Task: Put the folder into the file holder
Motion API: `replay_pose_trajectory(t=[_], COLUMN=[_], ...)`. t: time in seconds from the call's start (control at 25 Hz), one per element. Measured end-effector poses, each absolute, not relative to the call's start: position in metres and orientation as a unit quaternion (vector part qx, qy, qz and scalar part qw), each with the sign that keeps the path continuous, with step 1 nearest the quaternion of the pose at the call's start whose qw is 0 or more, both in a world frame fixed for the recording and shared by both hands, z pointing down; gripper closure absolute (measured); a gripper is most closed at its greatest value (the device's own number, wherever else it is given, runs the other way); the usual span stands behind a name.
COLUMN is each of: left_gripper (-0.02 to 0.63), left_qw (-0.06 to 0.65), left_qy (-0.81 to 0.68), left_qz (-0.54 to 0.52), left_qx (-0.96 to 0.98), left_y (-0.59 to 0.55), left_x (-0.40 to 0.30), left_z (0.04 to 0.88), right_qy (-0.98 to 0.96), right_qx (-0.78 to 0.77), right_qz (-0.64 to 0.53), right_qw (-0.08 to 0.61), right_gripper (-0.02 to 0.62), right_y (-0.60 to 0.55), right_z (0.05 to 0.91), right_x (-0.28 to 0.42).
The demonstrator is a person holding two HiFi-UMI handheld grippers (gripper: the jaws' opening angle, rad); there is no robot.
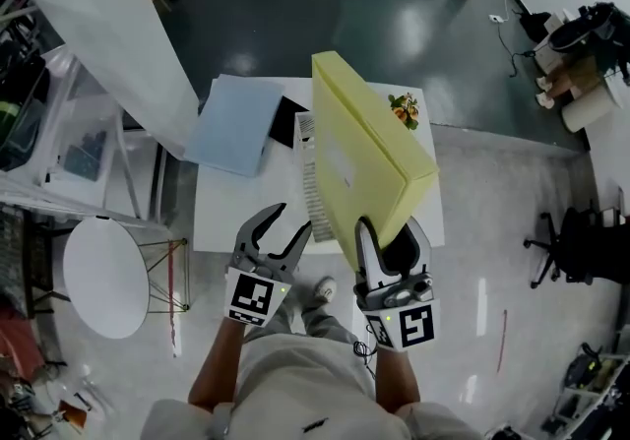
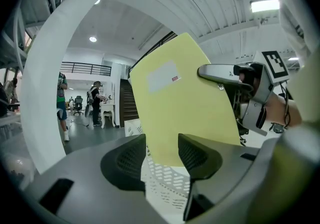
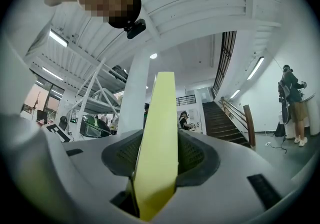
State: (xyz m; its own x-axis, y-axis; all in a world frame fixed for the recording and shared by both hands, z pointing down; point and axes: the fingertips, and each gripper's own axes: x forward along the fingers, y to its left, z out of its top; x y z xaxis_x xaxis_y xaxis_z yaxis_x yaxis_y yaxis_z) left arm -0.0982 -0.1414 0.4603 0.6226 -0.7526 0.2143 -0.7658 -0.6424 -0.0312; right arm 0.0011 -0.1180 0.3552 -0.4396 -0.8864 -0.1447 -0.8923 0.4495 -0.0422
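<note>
A pale yellow folder (image 1: 364,148) is held up above the white table (image 1: 221,207), tilted and edge-on toward me. My right gripper (image 1: 391,243) is shut on its lower corner; in the right gripper view the folder (image 3: 159,143) stands clamped between both pads. My left gripper (image 1: 279,231) hangs open just left of the folder, jaws spread with nothing between them. In the left gripper view the folder (image 2: 182,102) fills the middle, with the white perforated file holder (image 2: 167,188) below it. The file holder (image 1: 311,194) shows partly under the folder in the head view.
A light blue folder (image 1: 234,123) lies on the table's far left beside a dark object (image 1: 287,121). A small plant (image 1: 404,109) sits at the far right corner. A round white stool (image 1: 103,276) stands to the left, a white pillar (image 1: 108,25) behind it.
</note>
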Motion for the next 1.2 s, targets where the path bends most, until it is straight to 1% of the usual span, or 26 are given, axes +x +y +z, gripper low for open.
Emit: replay_pose_trajectory(t=[0.4,0.68,0.8,1.08,1.2], left_gripper=[0.394,0.397,0.399,0.4,0.402], left_qw=[0.03,0.037,0.038,0.04,0.041], left_qy=[-0.425,-0.429,-0.43,-0.427,-0.426], left_qz=[0.118,0.122,0.125,0.123,0.12], left_qx=[0.897,0.894,0.893,0.895,0.896], left_y=[-0.157,-0.164,-0.168,-0.169,-0.17], left_x=[-0.095,-0.095,-0.094,-0.095,-0.097], left_z=[0.48,0.491,0.494,0.497,0.498], right_qy=[0.847,0.835,0.829,0.826,0.827], right_qx=[-0.518,-0.534,-0.546,-0.561,-0.56], right_qz=[0.032,0.055,0.067,0.046,0.037], right_qw=[0.111,0.122,0.107,0.043,0.013], right_gripper=[0.41,0.408,0.407,0.407,0.395], right_y=[-0.148,-0.151,-0.148,-0.137,-0.138], right_z=[0.391,0.414,0.422,0.464,0.47], right_x=[-0.009,-0.016,-0.023,-0.027,-0.025])
